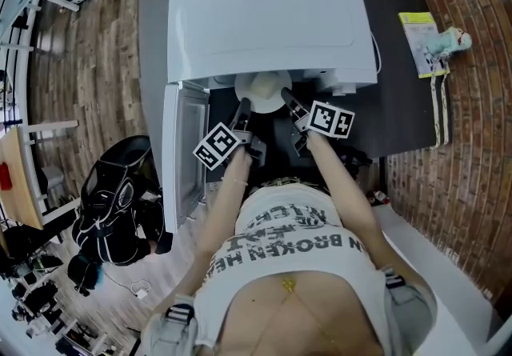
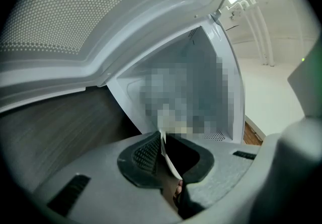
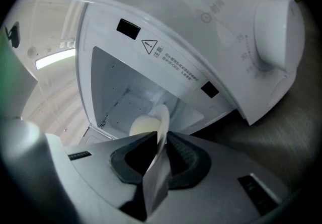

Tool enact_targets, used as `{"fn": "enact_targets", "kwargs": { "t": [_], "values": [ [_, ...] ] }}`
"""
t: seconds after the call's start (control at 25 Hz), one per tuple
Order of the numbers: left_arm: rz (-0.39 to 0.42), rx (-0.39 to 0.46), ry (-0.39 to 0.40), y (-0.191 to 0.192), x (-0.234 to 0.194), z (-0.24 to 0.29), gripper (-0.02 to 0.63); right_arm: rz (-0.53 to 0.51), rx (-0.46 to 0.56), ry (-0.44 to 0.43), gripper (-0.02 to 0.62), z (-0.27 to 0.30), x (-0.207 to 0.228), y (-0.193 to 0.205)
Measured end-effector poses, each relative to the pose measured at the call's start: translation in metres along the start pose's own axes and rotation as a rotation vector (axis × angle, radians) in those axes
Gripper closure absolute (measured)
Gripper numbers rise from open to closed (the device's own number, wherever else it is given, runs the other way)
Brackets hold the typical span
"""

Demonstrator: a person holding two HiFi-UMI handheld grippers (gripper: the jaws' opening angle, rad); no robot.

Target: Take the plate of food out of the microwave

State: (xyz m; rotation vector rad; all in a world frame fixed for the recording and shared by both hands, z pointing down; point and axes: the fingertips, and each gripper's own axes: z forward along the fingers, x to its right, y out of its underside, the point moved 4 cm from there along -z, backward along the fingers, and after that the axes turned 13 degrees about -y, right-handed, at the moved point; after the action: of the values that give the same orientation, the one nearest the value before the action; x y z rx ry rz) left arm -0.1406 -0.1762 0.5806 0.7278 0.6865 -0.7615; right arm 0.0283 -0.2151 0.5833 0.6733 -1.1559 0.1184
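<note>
1. Dark grey table (image 1: 408, 106) carries a boxy white microwave (image 1: 272, 18), door (image 1: 180, 154) open.
2. Round white plate (image 1: 264, 92), pale mound (image 3: 143, 126) on it, sits at the opening.
3. Left gripper (image 1: 243, 109) and right gripper (image 1: 287, 97) each pinch its thin rim.

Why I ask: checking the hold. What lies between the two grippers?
The white plate at the microwave mouth, its rim pinched by left gripper and right gripper; head view shows it.

left claw (image 1: 243, 109): jaws pinched on the near-left rim of the plate (image 1: 264, 89), tilted slightly downward | right claw (image 1: 287, 97): jaws pinched on the near-right rim, same slight downward tilt | left forearm (image 1: 226, 190), right forearm (image 1: 340, 182): both stretched forward, converging
</note>
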Motion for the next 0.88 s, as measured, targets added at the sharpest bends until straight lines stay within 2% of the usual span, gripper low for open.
{"fn": "enact_targets", "kwargs": {
  "t": [0.44, 0.88],
  "values": [
    [-0.013, 0.047, -0.028, 0.016, 0.003, -0.013, 0.569, 0.004, -0.049, -0.026, 0.537, -0.012, 0.000, 0.003],
    [-0.049, 0.130, -0.049, 0.059, 0.019, -0.029, 0.569, -0.017, -0.121, -0.074, 0.537, -0.048, 0.007, -0.001]
  ]
}}
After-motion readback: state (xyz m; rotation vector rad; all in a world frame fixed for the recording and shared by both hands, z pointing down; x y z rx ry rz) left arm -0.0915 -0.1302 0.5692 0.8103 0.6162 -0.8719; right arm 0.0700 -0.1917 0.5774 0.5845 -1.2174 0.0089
